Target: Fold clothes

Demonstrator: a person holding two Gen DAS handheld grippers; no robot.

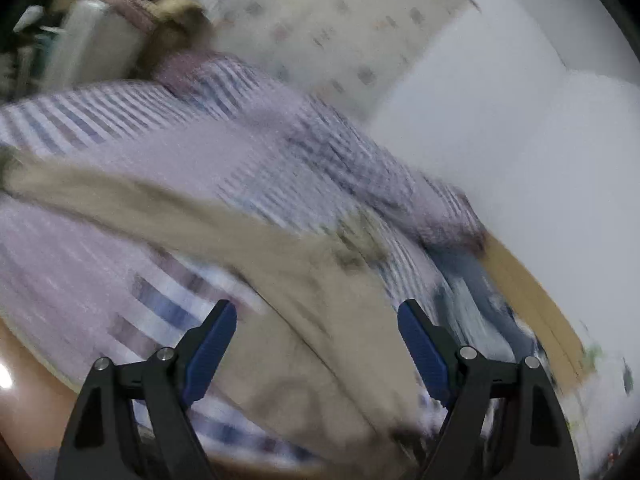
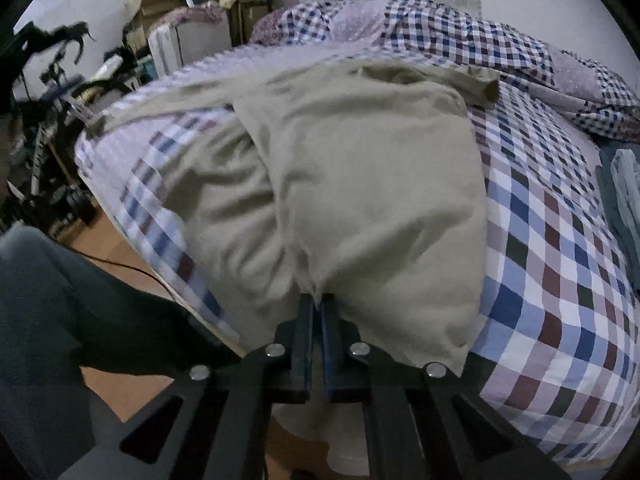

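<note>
A beige garment (image 2: 360, 184) lies spread on the checked bedsheet (image 2: 552, 248), one half folded over the other. My right gripper (image 2: 317, 300) is shut on the garment's near edge, and the cloth bunches up between its blue pads. The left wrist view is heavily blurred. There the same beige garment (image 1: 304, 292) runs as a long strip across the bed. My left gripper (image 1: 316, 312) hangs above it, its jaws wide apart with nothing pinched between the blue fingertips (image 1: 218, 332).
A crumpled checked quilt (image 2: 460, 36) lies at the bed's far end. A teal cloth (image 2: 624, 192) sits at the right edge. Cardboard boxes (image 2: 160, 4) and dark equipment (image 2: 48, 92) crowd the floor to the left. A dark sleeve (image 2: 72, 312) is at lower left.
</note>
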